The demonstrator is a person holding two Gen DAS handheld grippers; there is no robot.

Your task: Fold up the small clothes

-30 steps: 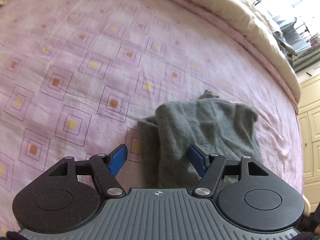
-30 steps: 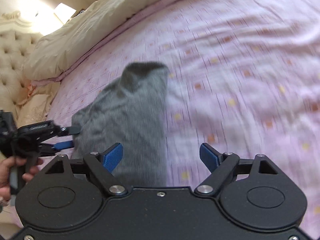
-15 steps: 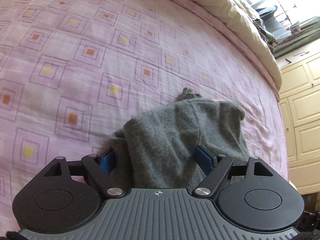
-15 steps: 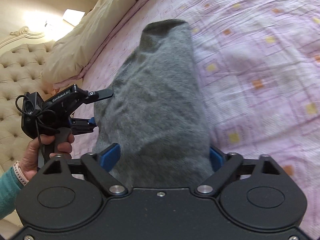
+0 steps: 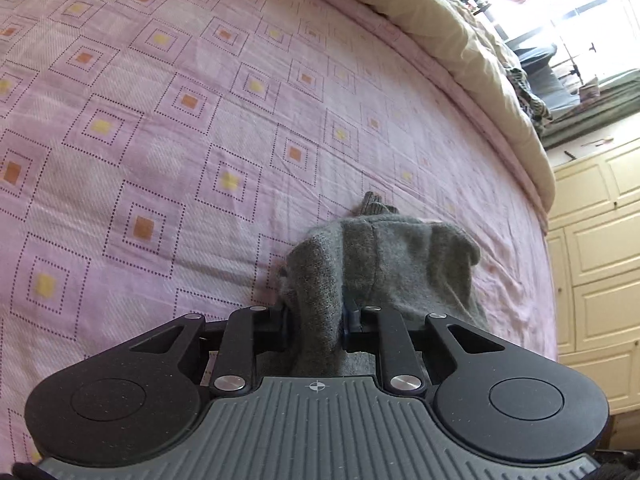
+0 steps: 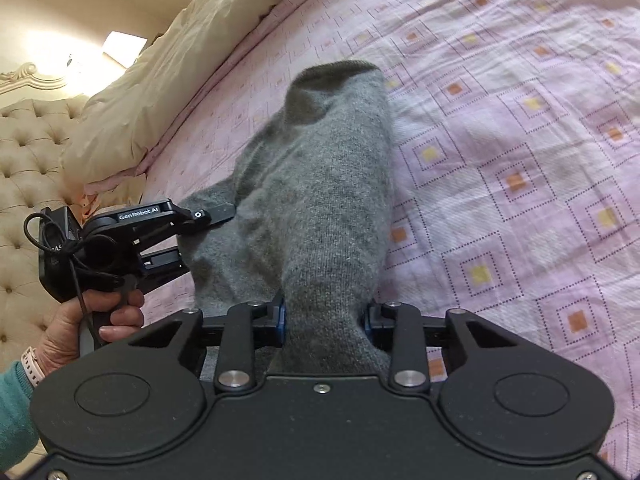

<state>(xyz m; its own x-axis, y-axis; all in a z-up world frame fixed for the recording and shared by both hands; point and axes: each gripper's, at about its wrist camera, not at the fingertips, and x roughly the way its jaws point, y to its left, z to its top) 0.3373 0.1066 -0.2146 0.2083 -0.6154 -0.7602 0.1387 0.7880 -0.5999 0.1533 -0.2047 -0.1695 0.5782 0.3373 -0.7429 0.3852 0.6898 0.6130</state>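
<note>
**Both grippers clamped on one sock**

Left gripper [image 5: 316,320] and right gripper [image 6: 324,316] are each clenched on the grey sock [image 6: 320,184], held over the bedspread [image 6: 520,160]. Uneven pulling could stretch the knit, or a thin pinch could slip free.

Black left claw [image 6: 208,236], "GenRobot.AI" lettering, looped black cable; teal sleeve [image 6: 14,412], pale pink wristband [image 6: 33,364].

Open bed [image 5: 160,140] left of and beyond the sock [image 5: 384,256]; open sheet right of it too. Blocked along the far edge by the duvet [image 5: 460,40], and past the bedside by cupboards [image 5: 596,240].
</note>
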